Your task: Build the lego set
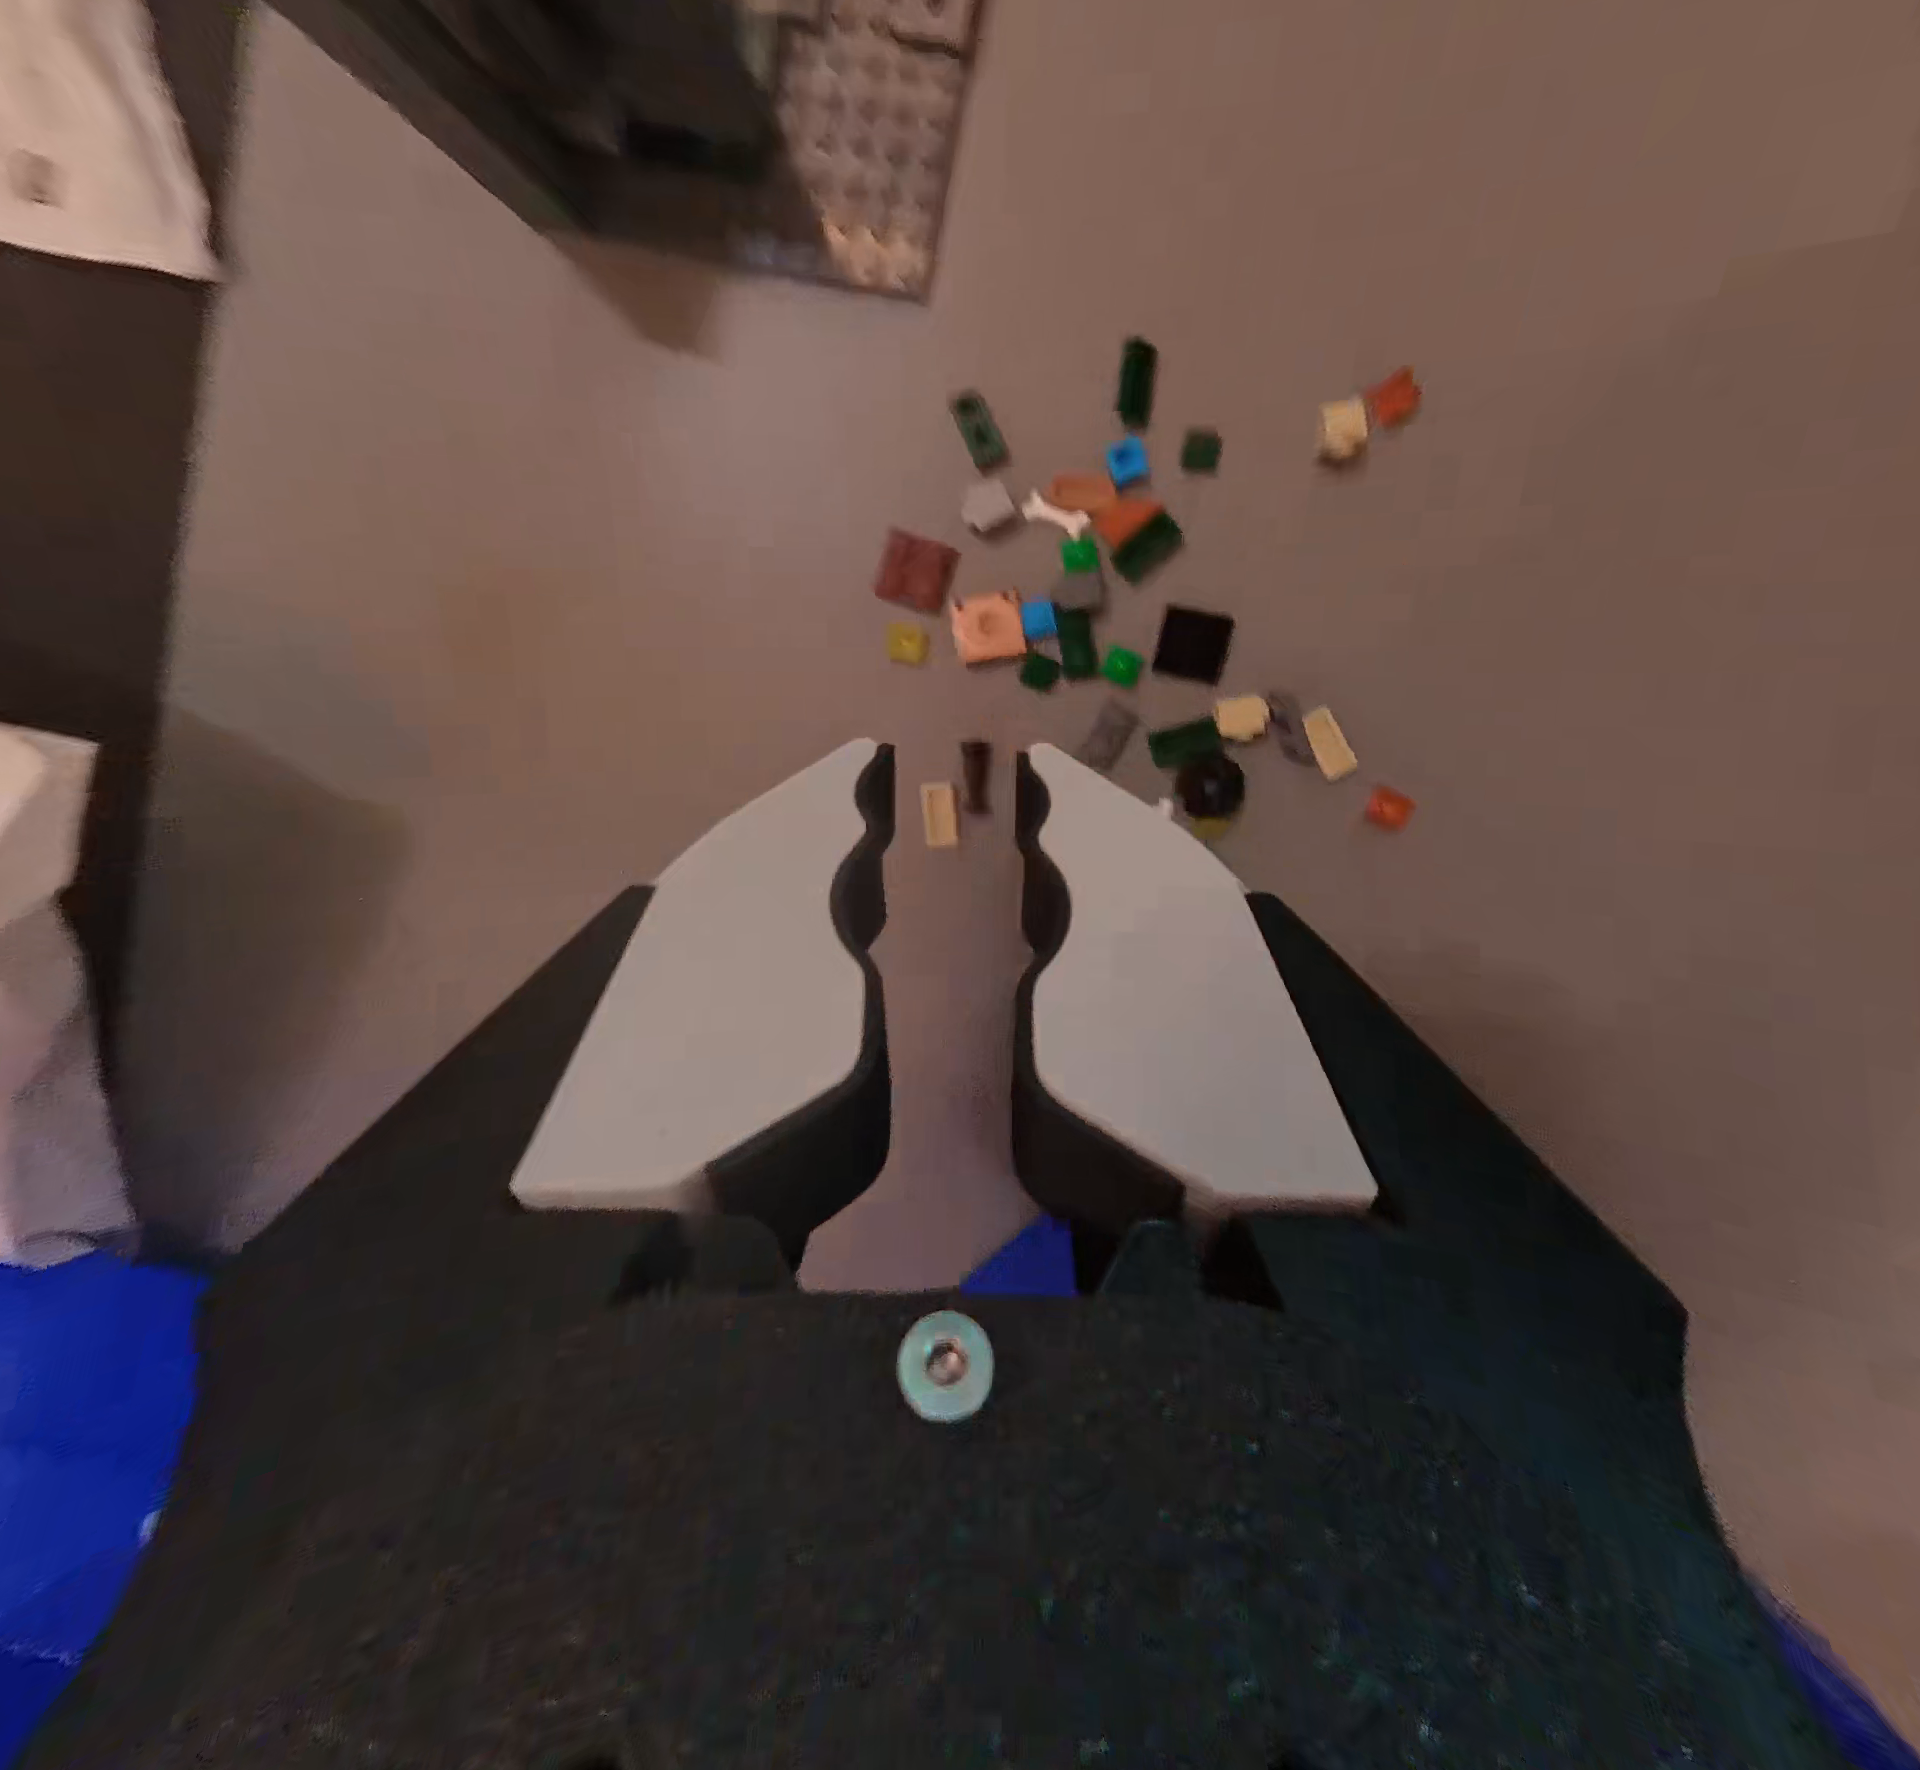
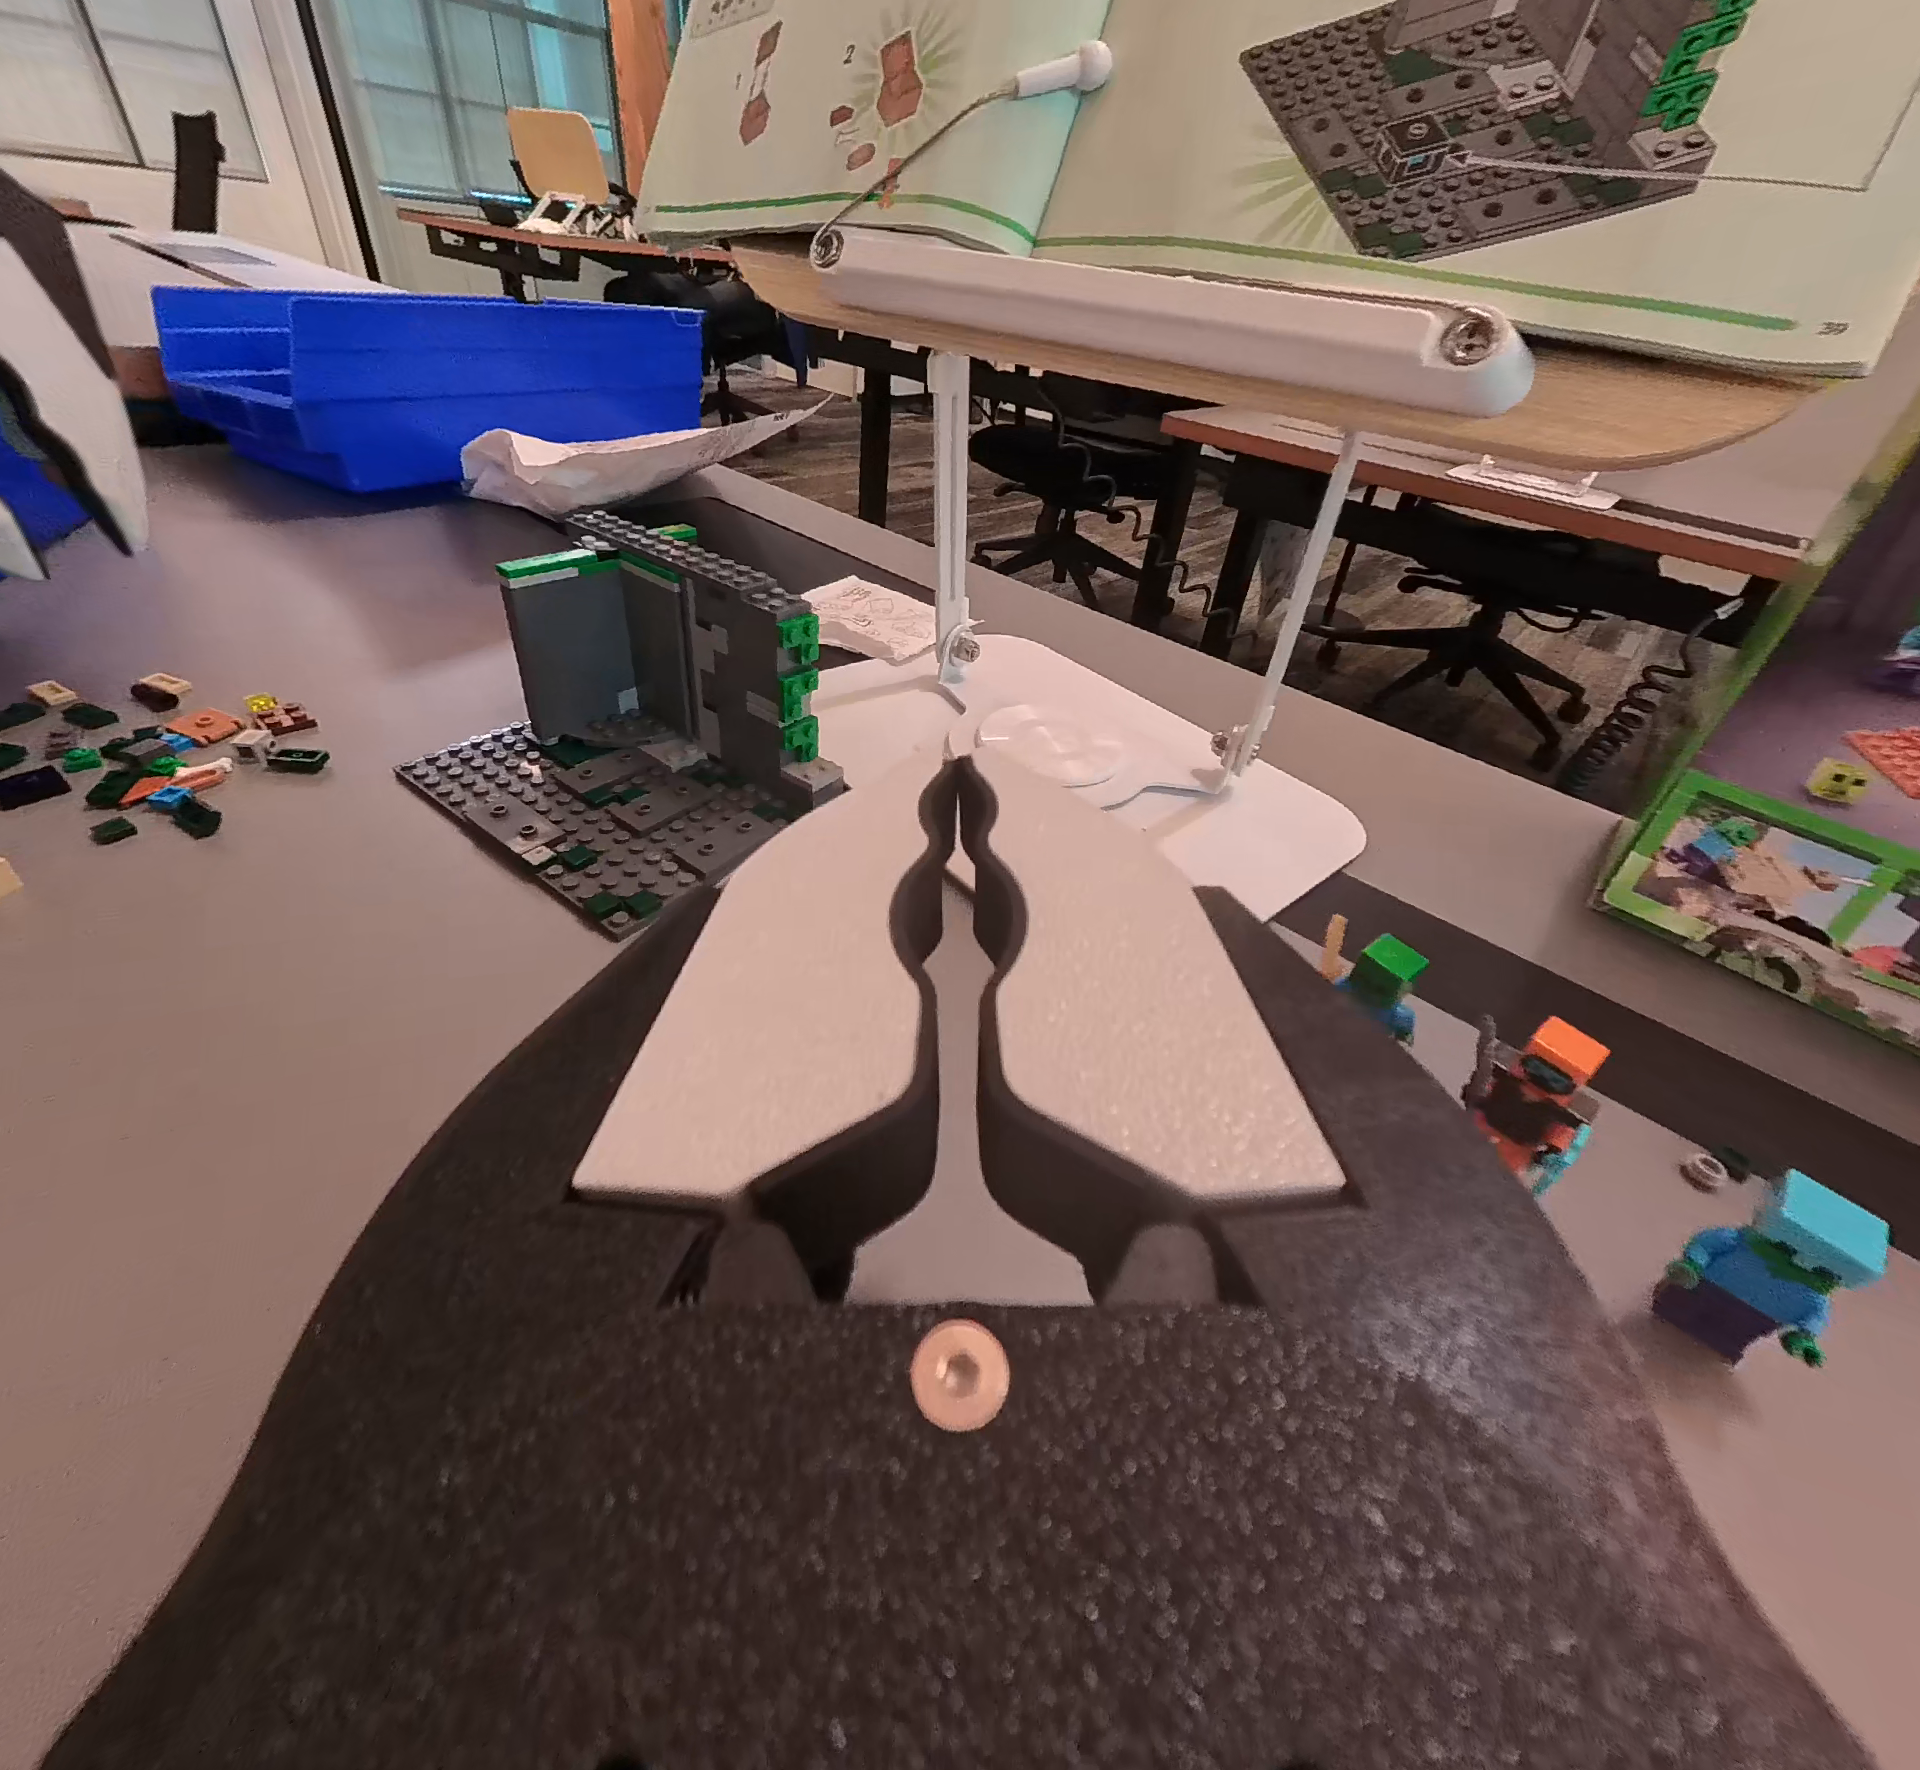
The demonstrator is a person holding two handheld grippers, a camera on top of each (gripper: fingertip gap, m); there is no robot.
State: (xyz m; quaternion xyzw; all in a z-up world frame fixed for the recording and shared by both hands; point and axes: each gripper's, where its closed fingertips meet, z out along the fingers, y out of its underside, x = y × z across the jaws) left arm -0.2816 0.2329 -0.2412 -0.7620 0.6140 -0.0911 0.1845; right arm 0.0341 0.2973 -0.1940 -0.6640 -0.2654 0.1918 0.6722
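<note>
In the left wrist view my left gripper (image 1: 954,764) is open and empty, above the grey table, with a tan plate (image 1: 938,813) and a dark brown piece (image 1: 975,773) showing between its fingertips. A scatter of small loose bricks (image 1: 1091,577) lies just beyond it. The part-built grey and green model on its dark studded baseplate (image 1: 873,120) is at the top, blurred. In the right wrist view my right gripper (image 2: 956,770) is shut and empty, held above the table right of the model (image 2: 665,681). The loose bricks (image 2: 156,764) lie at the left there.
An open instruction booklet (image 2: 1247,58) stands on a white stand (image 2: 1195,785) behind my right gripper. Three minifigures (image 2: 1538,1097) stand at the right beside a green box (image 2: 1766,868). Blue bins (image 2: 436,390) and crumpled paper (image 2: 623,463) sit at the back left. The left gripper's tips are roughly 35 cm from the right gripper's.
</note>
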